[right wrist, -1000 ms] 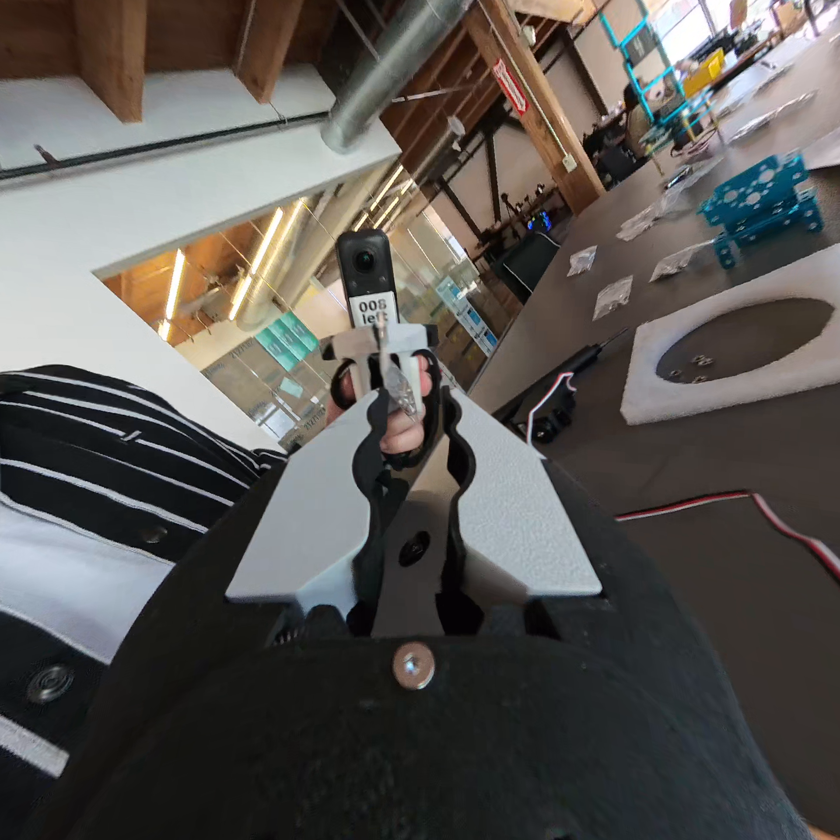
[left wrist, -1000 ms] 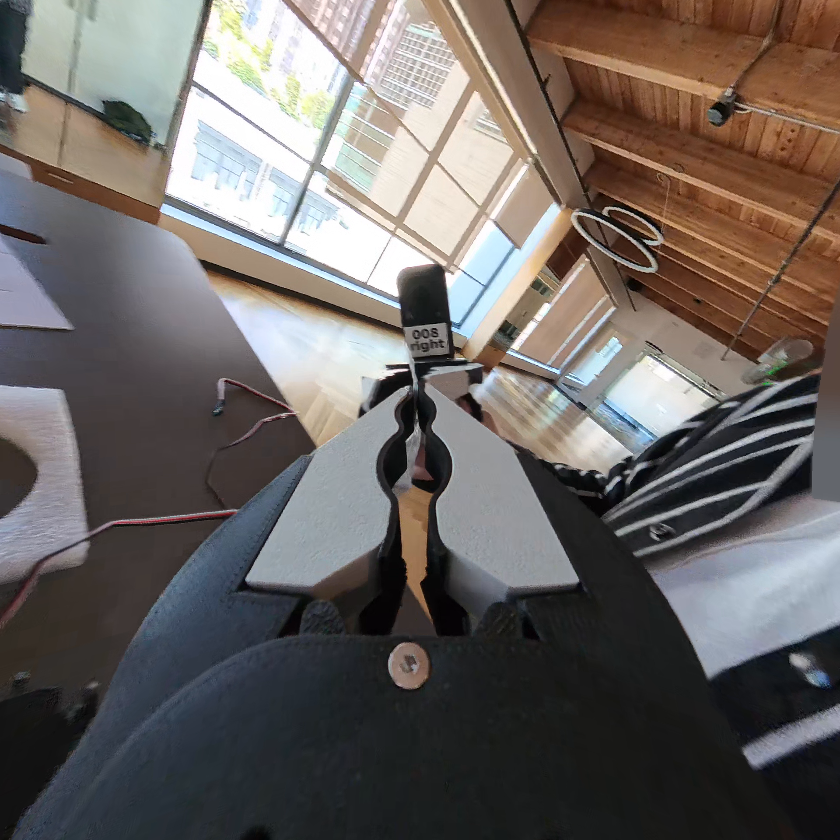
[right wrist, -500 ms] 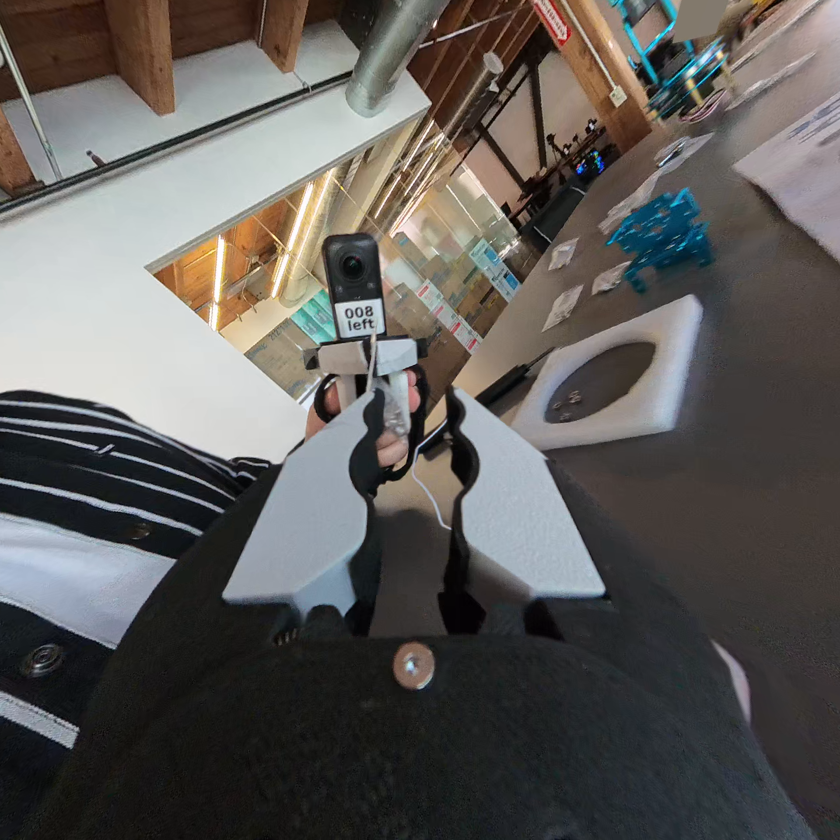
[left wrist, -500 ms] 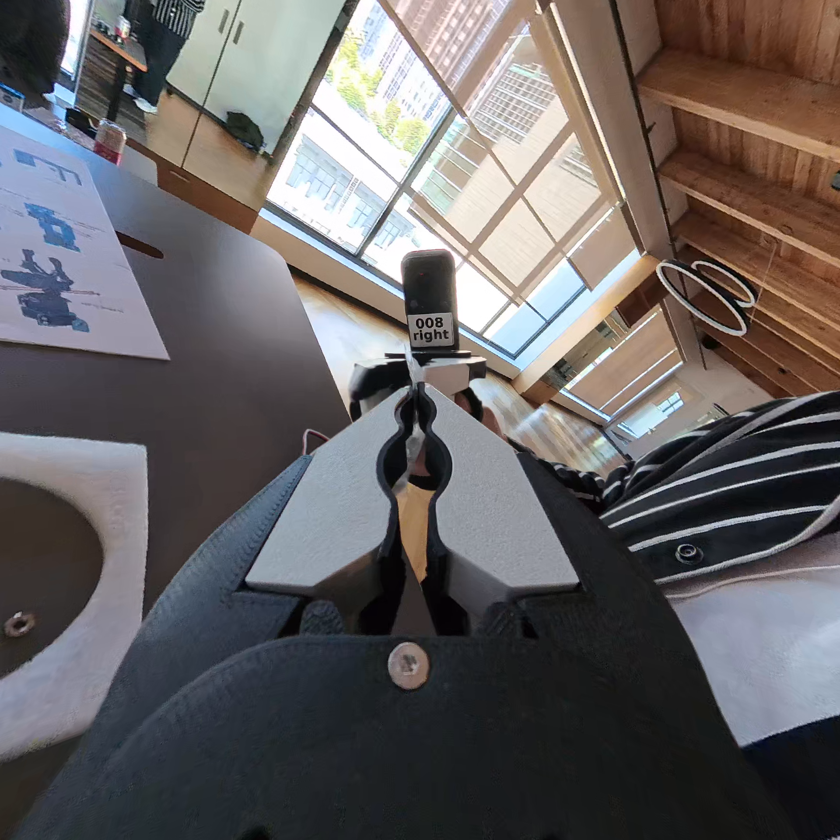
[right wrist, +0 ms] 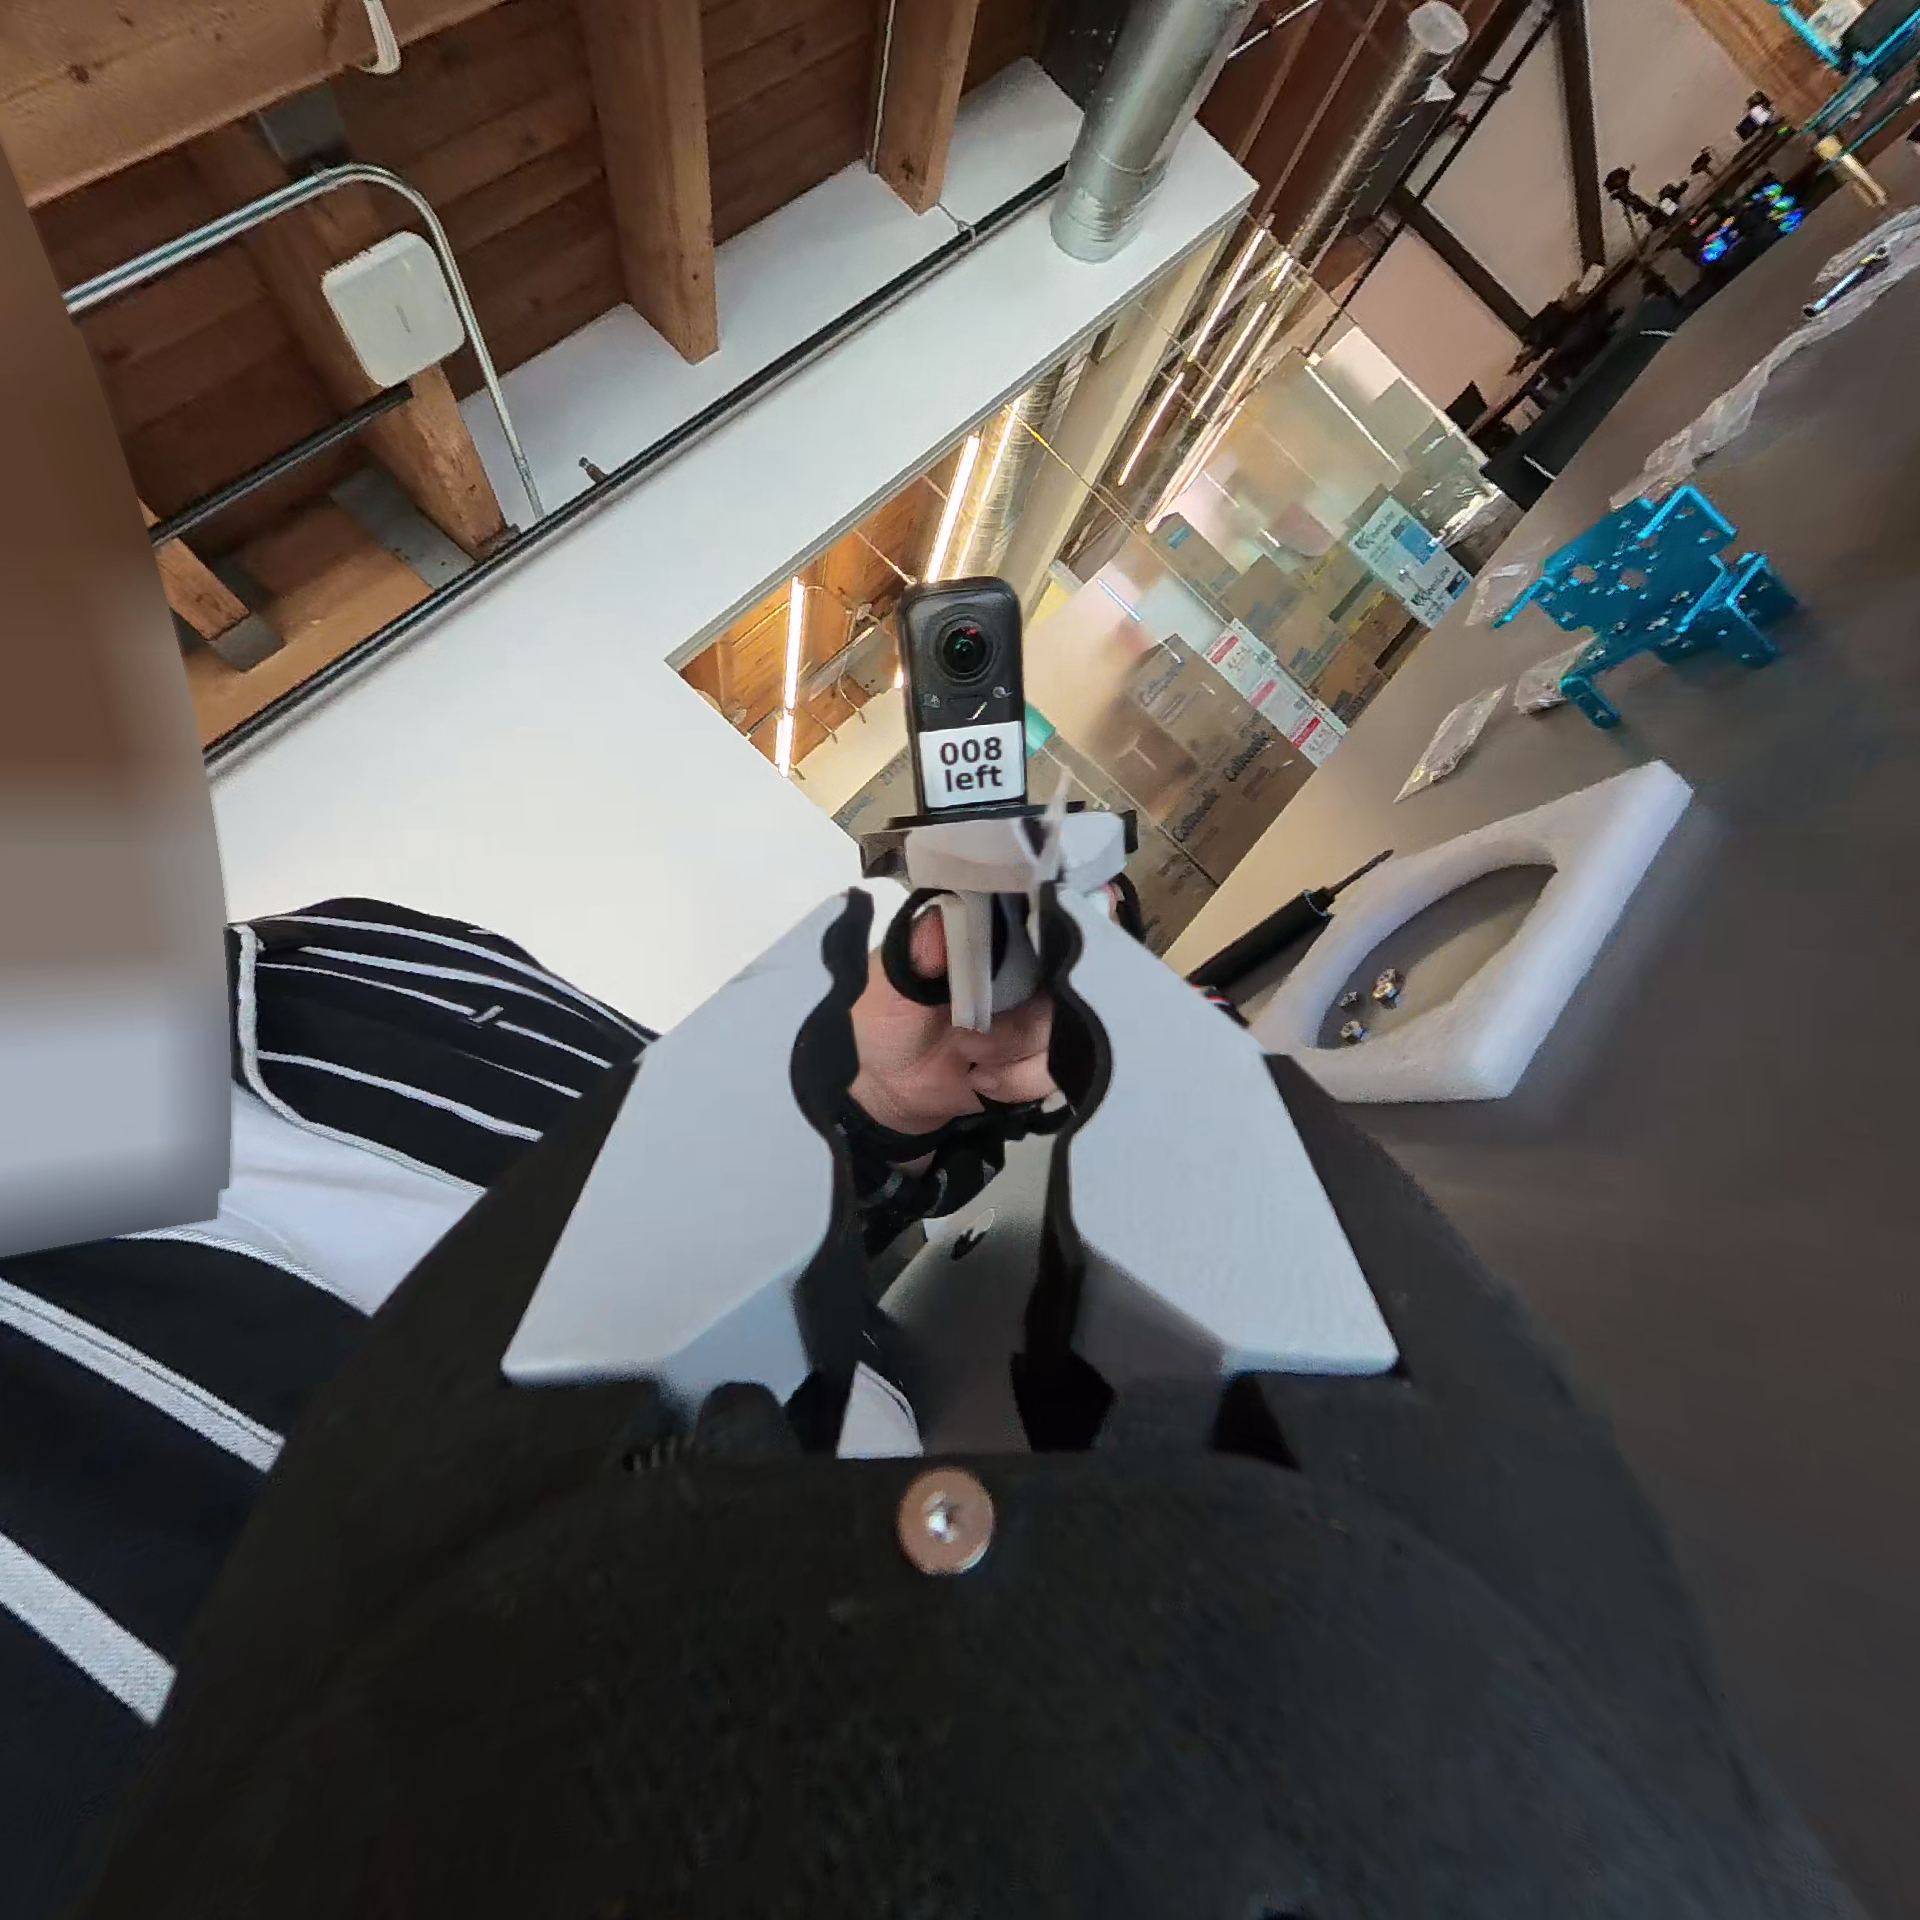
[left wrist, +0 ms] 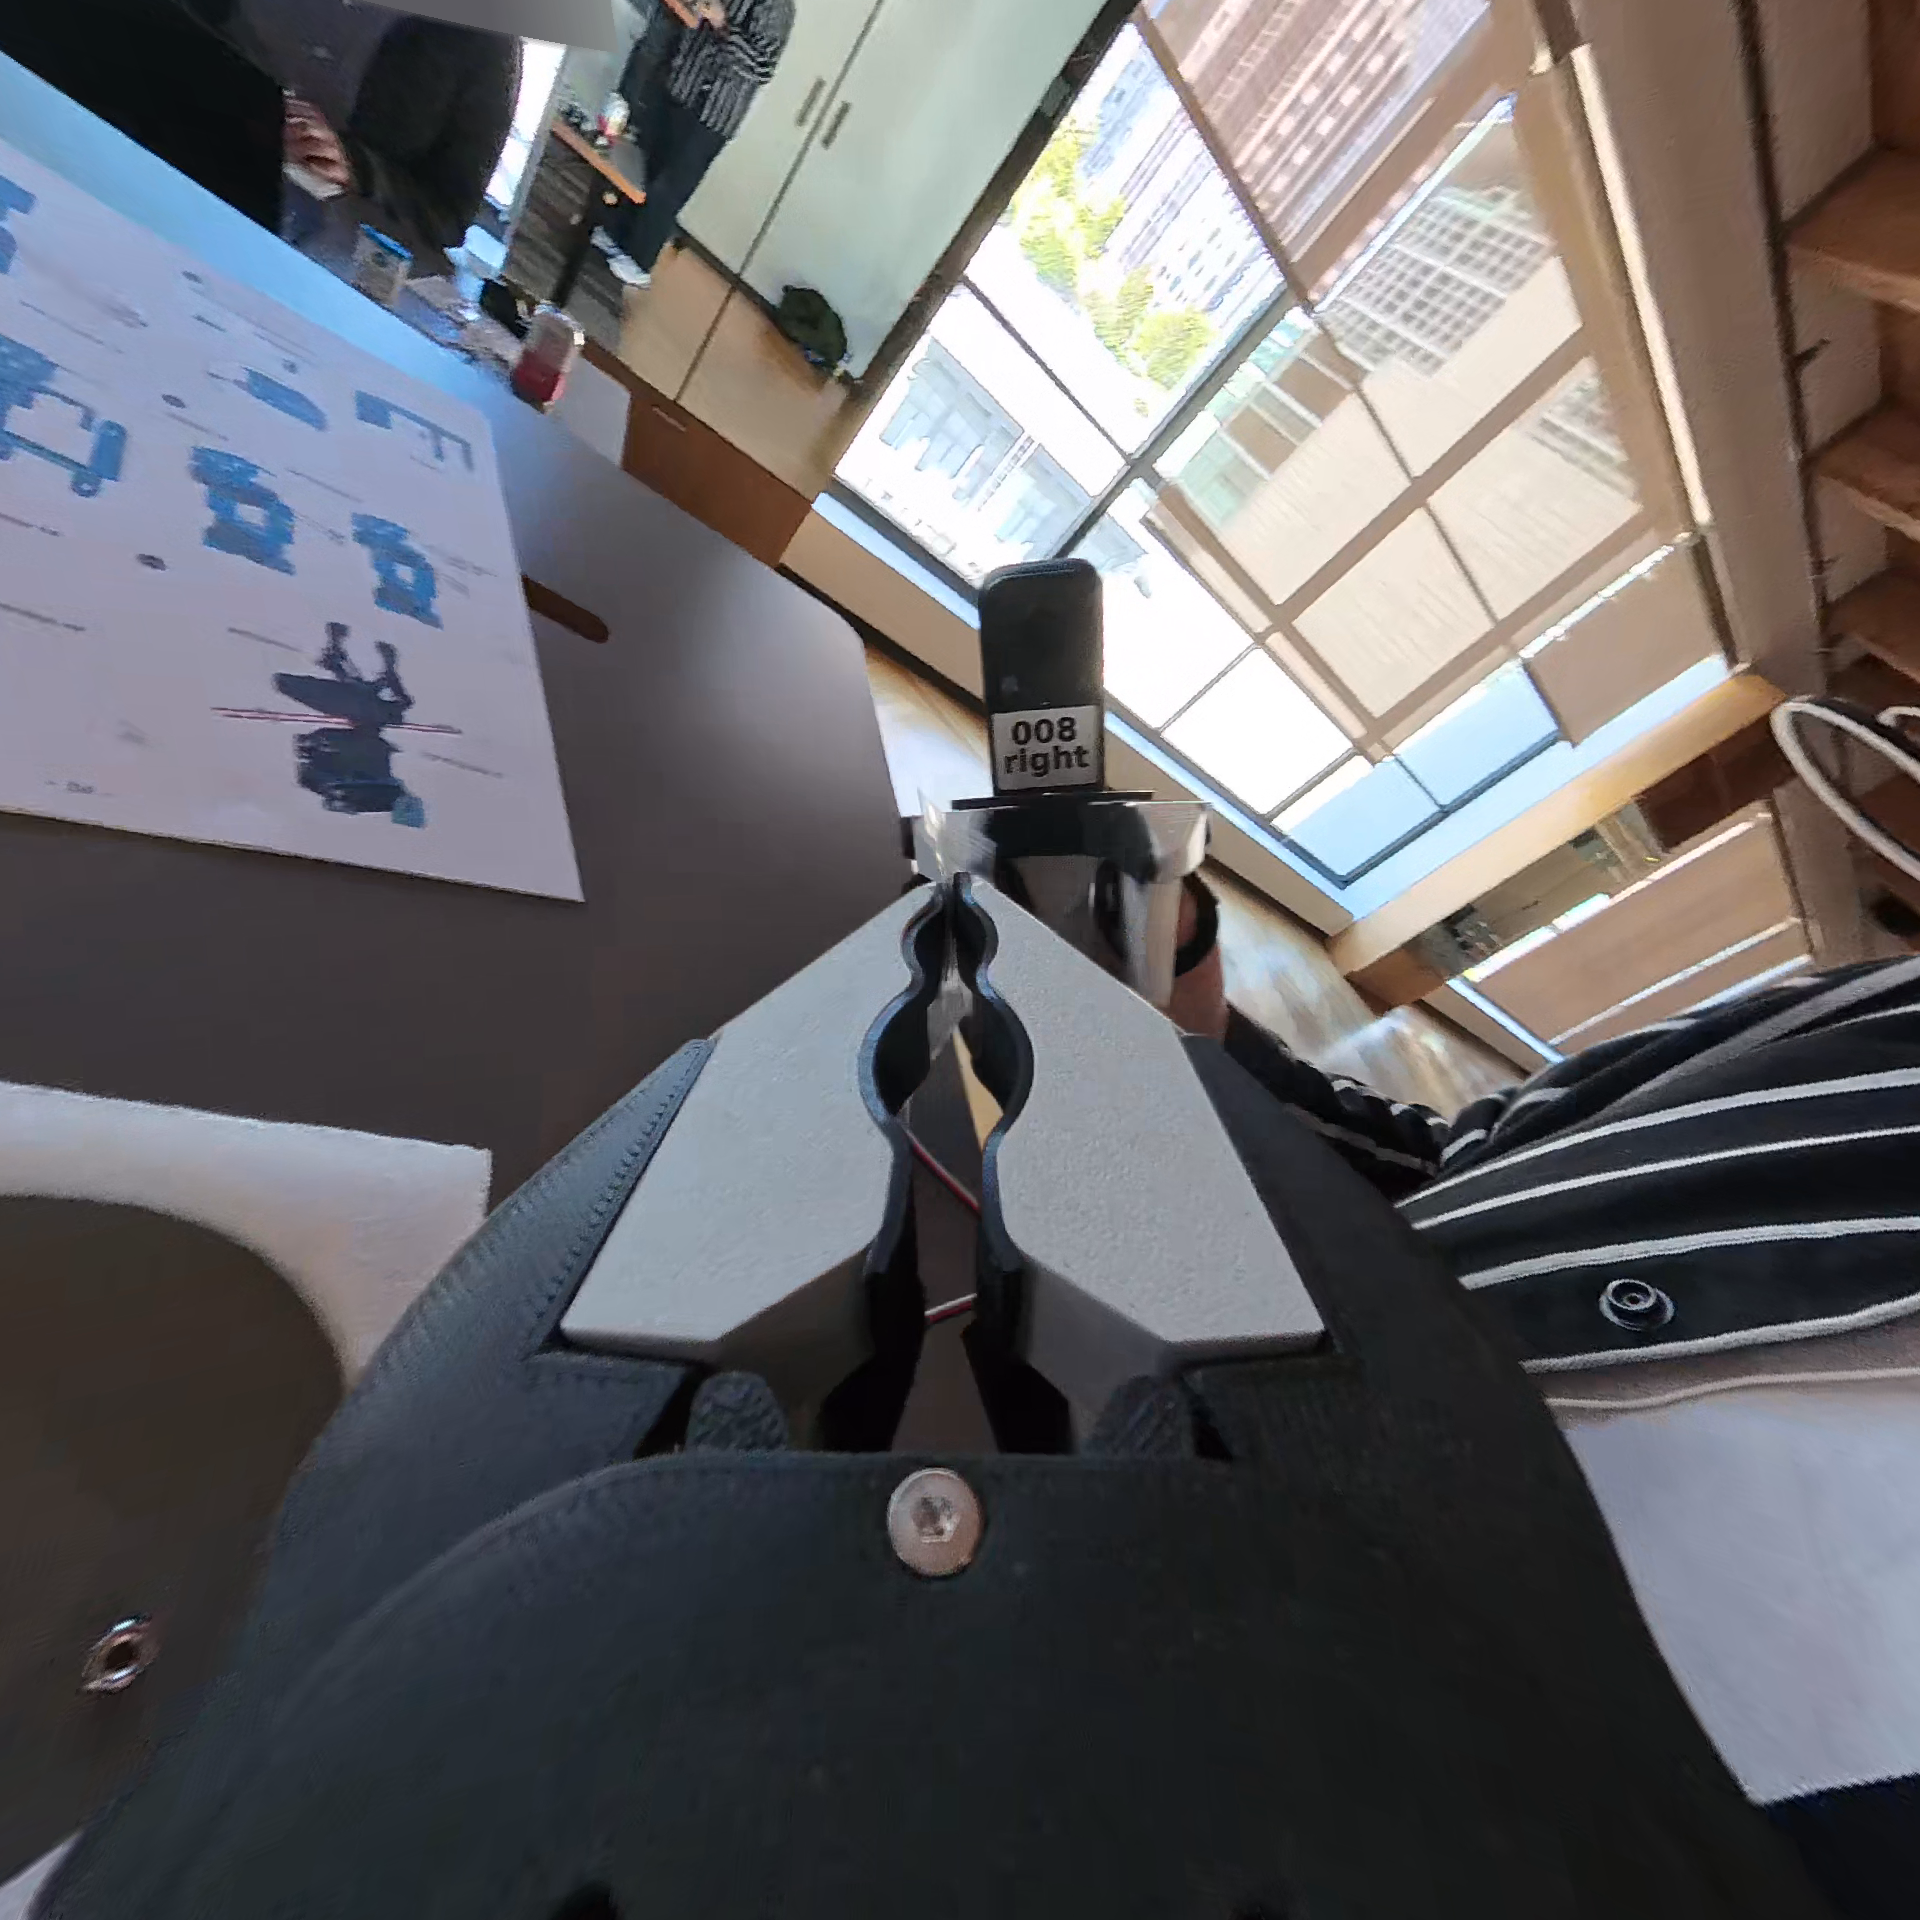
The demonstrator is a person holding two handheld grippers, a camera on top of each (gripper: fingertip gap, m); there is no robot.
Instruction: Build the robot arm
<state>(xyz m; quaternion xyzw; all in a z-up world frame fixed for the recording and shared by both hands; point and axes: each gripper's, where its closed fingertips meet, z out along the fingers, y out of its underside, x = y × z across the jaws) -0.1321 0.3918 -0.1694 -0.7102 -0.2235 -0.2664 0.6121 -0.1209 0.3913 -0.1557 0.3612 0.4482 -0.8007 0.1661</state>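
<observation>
My left gripper [left wrist: 954,891] is shut on a small clear plastic bag [left wrist: 948,1003], pinched thin between its grey fingers. It is held in the air in front of the person's striped shirt. The right wrist view shows it from the front [right wrist: 1013,883], with the bag's edge [right wrist: 1044,836] sticking up at its tips. My right gripper [right wrist: 956,914] is open and empty, pointing straight at the left one a short way off. It also shows in the left wrist view [left wrist: 1055,883], just beyond the left fingertips.
A dark table carries a white foam pad [right wrist: 1507,935] with a round cut-out holding small nuts [right wrist: 1371,992]. A printed sheet [left wrist: 260,623], a blue metal bracket [right wrist: 1652,592], small bags [right wrist: 1449,738], a black screwdriver [right wrist: 1278,925] and a red-white wire [left wrist: 940,1174] lie around it. The tips of both grippers are at nearly the same place. The blue metal bracket [right wrist: 1652,592] is about equally far from each gripper, around 25 centimetres.
Both grippers have swung round, bringing the printed sheet and more of the ceiling into view. The right jaws stand a little wider. The left stays shut on the bag.
</observation>
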